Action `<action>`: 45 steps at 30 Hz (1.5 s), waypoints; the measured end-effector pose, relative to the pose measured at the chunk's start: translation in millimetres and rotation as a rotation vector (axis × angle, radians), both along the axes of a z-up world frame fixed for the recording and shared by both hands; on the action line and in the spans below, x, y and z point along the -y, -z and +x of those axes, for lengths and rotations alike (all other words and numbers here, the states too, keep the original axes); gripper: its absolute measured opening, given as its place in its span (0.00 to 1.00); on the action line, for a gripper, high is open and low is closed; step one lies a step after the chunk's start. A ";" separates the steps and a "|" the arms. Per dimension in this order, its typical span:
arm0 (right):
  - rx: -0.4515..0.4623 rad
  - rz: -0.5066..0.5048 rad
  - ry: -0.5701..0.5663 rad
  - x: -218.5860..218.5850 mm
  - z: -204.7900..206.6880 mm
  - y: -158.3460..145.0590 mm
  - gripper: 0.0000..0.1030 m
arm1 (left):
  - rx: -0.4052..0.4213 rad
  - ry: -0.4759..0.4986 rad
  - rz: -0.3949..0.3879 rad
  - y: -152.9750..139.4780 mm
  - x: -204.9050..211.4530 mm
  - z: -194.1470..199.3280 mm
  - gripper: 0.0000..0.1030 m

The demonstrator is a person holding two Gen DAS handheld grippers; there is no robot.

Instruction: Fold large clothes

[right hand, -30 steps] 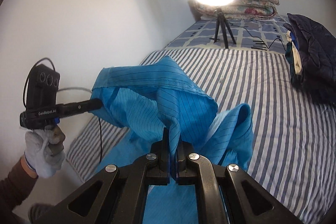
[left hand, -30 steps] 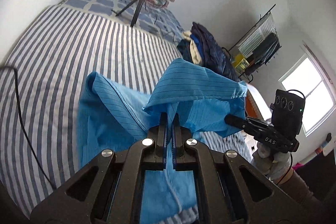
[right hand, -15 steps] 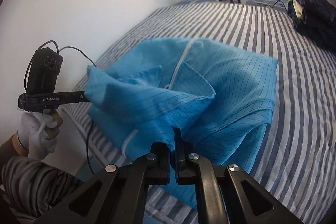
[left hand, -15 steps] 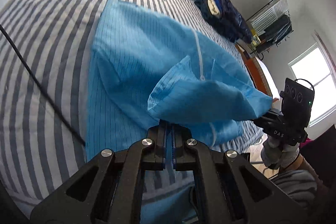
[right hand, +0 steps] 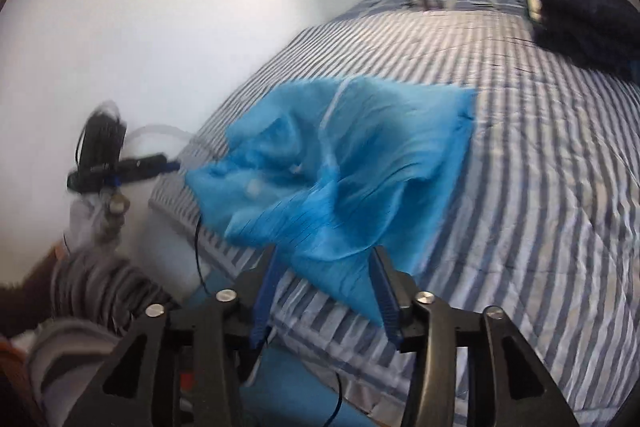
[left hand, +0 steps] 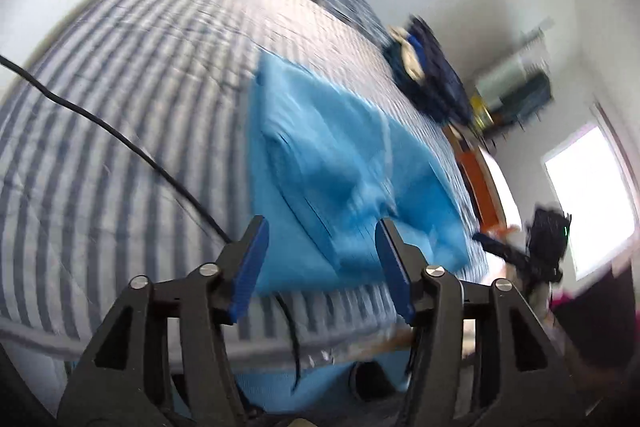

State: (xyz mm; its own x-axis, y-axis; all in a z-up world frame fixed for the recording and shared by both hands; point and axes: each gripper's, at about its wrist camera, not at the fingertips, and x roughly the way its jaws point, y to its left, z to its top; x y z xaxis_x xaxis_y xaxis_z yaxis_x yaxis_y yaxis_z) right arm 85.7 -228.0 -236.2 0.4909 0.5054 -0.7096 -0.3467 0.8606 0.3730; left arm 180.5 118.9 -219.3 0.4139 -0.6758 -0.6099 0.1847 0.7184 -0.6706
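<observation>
Blue garment (left hand: pixel 344 163): lies rumpled on the striped bed (left hand: pixel 120 131), near its front edge.
Left gripper (left hand: pixel 322 259): jaws opening, apart, nothing pinched.
Right gripper (right hand: pixel 324 287): jaws opening; garment's near corner hangs between them, pads clear.
Black cable (left hand: pixel 120 139): crosses the bed.

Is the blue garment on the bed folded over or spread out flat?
Folded over. The blue garment lies doubled in a loose, rumpled block on the striped bed, layered edges showing near its front; how neat the fold is, blur hides.
</observation>
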 end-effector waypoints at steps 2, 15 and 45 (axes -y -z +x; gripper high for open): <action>-0.013 0.053 0.080 15.5 13.0 1.1 0.51 | -0.063 -0.025 -0.064 8.4 -2.4 22.7 0.57; -0.193 0.329 0.205 28.9 86.9 53.0 0.22 | -0.204 -0.102 -0.097 52.9 17.6 78.1 0.06; 0.124 -0.143 0.113 -51.6 103.5 -8.1 0.25 | 0.064 0.063 0.128 -21.2 87.8 96.5 0.11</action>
State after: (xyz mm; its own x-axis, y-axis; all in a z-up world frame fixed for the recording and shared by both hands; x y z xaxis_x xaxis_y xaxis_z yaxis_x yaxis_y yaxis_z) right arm 189.3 -176.4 -228.1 0.6268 0.3411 -0.7006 -0.2811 0.9375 0.2050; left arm 277.0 31.1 -198.1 0.4144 -0.6201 -0.6661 0.2717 0.7829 -0.5597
